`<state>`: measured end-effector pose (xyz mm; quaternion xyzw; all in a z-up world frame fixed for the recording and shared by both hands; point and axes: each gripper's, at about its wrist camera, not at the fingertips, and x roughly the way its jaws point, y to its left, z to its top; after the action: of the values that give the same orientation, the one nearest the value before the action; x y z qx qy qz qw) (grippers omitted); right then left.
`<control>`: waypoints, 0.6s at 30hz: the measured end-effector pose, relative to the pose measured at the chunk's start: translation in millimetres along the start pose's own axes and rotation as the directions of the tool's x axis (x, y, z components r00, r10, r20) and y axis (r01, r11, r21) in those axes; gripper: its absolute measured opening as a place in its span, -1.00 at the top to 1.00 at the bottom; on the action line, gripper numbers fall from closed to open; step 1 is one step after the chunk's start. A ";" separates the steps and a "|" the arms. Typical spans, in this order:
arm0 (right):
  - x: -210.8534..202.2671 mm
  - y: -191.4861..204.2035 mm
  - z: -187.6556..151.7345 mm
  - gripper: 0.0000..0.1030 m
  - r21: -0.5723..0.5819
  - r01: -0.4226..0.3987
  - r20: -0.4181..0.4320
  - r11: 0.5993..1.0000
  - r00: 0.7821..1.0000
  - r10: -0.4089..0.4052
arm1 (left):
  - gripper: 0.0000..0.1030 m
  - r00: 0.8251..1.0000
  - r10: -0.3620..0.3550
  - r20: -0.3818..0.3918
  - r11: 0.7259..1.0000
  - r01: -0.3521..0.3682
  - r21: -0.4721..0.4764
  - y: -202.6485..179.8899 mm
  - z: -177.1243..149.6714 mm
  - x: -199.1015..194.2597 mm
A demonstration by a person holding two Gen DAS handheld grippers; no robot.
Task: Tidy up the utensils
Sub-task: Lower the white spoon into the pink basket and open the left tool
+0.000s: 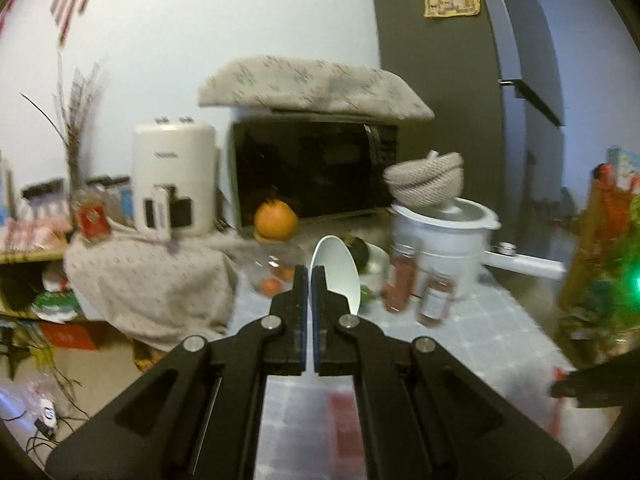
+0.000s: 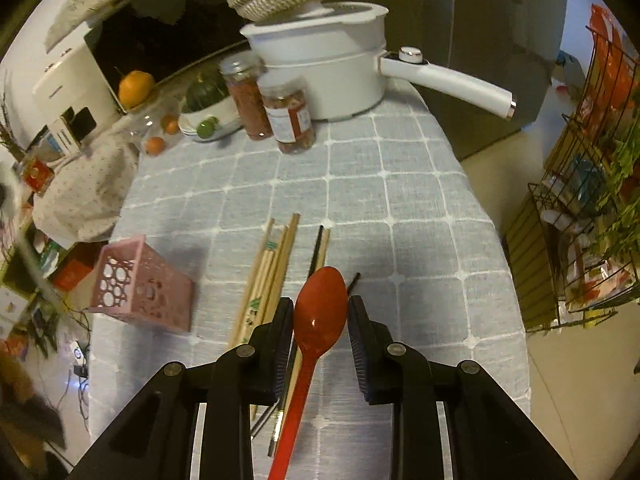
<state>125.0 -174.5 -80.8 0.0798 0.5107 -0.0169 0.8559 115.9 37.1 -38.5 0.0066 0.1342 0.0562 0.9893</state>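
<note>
My left gripper (image 1: pixel 310 276) is shut on a white spoon (image 1: pixel 336 272), held up in the air with its bowl sticking out past the fingertips. My right gripper (image 2: pixel 320 312) is open, low over the table, its fingers either side of the bowl of a red spoon (image 2: pixel 320 308) that lies on the checked cloth. Several wooden chopsticks (image 2: pixel 268 276) and a dark pair (image 2: pixel 314 256) lie beside and under the red spoon. A pink perforated utensil holder (image 2: pixel 136 284) lies on its side to the left.
A white electric pot (image 2: pixel 328 68) with a long handle, two spice jars (image 2: pixel 286 112), a plate with vegetables (image 2: pixel 208 120) and oranges stand at the table's far end. A microwave (image 1: pixel 312 168) and a white appliance (image 1: pixel 172 180) stand behind. A wire rack (image 2: pixel 588 184) stands right.
</note>
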 end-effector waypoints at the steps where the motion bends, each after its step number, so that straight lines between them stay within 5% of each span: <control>1: -1.7 -0.3 -0.2 0.46 0.002 -0.005 0.005 1.000 1.000 0.005 | 0.97 1.000 0.015 0.009 1.000 -0.015 0.009 -2.1 -2.5 3.9; 9: -9.1 -6.1 -0.7 0.46 0.022 -0.023 0.027 0.999 0.999 0.022 | 0.97 0.999 0.039 0.021 0.998 -0.040 0.049 -14.5 -18.9 23.4; 18: -12.2 -9.8 1.4 0.46 0.041 -0.036 0.036 0.998 0.999 0.034 | 0.97 0.987 0.006 -0.160 0.999 0.001 0.048 -18.7 -39.3 47.6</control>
<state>119.3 -185.1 -70.6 0.1064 0.4938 -0.0139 0.8629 153.1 23.9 -89.5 0.0259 0.2145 0.0546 0.9749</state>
